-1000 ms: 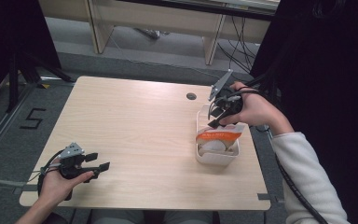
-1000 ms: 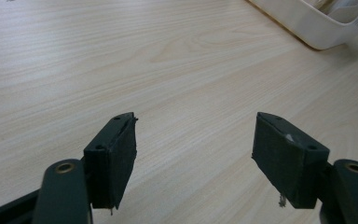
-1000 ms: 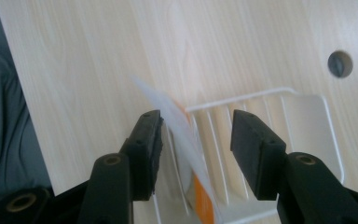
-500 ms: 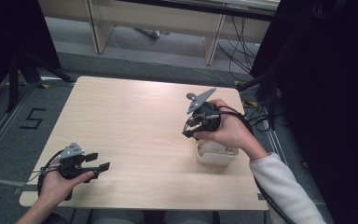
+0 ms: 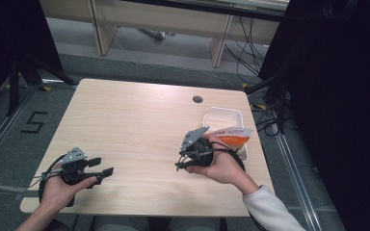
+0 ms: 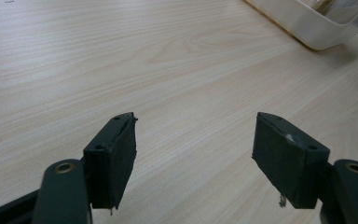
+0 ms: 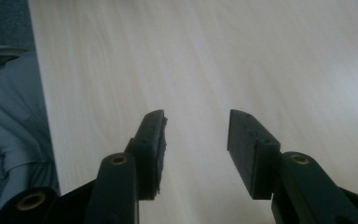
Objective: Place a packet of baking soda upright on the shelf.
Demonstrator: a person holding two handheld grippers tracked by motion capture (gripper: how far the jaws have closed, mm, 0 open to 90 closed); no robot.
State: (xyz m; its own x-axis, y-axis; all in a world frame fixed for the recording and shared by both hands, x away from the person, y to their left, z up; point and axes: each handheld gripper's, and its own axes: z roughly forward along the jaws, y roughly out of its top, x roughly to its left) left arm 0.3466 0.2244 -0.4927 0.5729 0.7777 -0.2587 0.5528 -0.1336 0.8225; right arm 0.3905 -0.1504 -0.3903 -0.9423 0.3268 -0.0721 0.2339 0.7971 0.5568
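My left gripper point(image 5: 102, 166) rests low over the table's front left corner, held in a hand, jaws wide open with nothing between them point(image 6: 196, 135). The right gripper point(image 5: 179, 161) hovers over the front middle of the table, pointing left toward the person's side. It is open and holds nothing point(image 7: 196, 121). A white tray point(image 5: 221, 111) stands at the right of the table behind the right hand. An orange and white packet point(image 5: 233, 134) lies in the tray. The tray's corner point(image 6: 307, 21) is at the top right of the left gripper view.
The light wooden table point(image 5: 135, 115) has a round cable hole point(image 5: 197, 99) near its far right. Its near edge and a grey garment point(image 7: 4, 121) appear left of the right jaws. Cables trail on the floor at the right.
The right gripper has left the tray and swung down and left to the front middle of the table. The left gripper has stayed put.
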